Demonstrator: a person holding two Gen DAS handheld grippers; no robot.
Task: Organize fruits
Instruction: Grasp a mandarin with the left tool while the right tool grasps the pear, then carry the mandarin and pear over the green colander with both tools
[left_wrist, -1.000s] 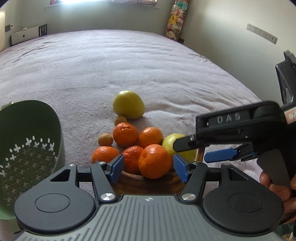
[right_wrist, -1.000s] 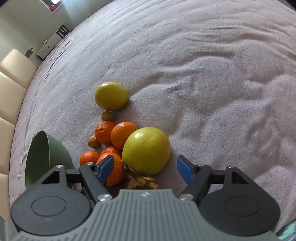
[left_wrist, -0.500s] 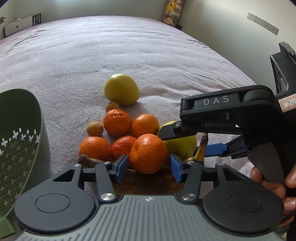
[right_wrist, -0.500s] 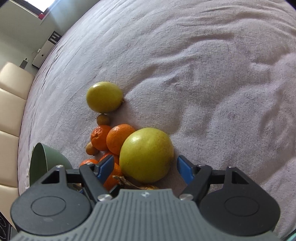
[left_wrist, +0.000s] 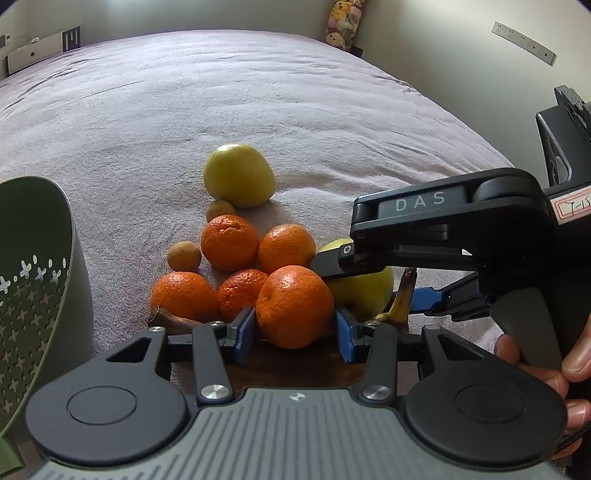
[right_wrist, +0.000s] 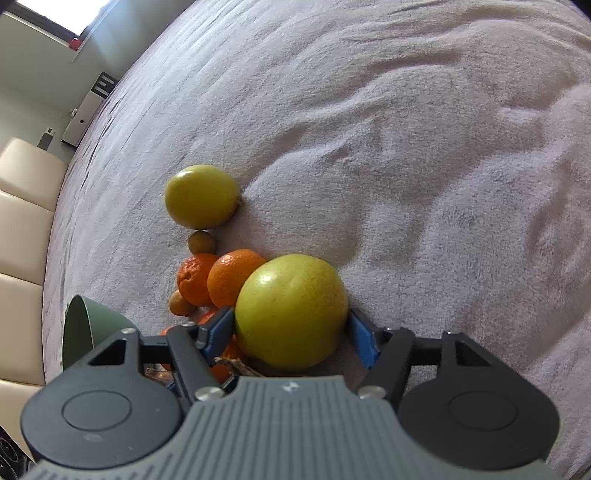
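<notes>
Green colander (left_wrist: 33, 280) — nothing visible inside — beside heaped oranges (left_wrist: 229, 242).

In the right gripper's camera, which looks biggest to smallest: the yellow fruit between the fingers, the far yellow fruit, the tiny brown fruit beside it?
1. Near yellow fruit, though nearness inflates it.
2. Far yellow fruit.
3. Small brown fruit.

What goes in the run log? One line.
left gripper: closing around round orange mandarin | right gripper: closing around large yellow-green citrus | green perforated colander: waiting
</notes>
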